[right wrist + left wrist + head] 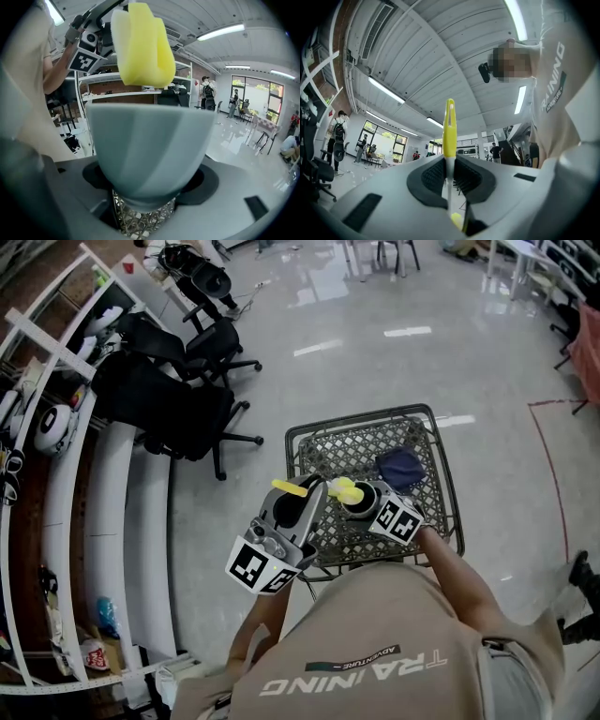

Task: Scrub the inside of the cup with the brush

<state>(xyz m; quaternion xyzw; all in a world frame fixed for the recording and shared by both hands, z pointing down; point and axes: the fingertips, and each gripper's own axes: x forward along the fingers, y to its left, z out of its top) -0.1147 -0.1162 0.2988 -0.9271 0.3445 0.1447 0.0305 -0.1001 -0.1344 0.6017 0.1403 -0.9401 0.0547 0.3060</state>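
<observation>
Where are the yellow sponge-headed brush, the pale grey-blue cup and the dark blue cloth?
Yellow sponge-headed brush (143, 44), right gripper view, middle of the sponge head.
Pale grey-blue cup (147, 145), right gripper view, outer wall.
Dark blue cloth (400, 467), head view, centre of the cloth.

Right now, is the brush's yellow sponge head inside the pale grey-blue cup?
Out: the sponge head hangs above the rim of the cup, background showing between them.

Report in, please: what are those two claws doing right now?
Left gripper shut on brush. Right gripper shut on cup. Sponge head at cup rim. Nothing in the way.
</observation>
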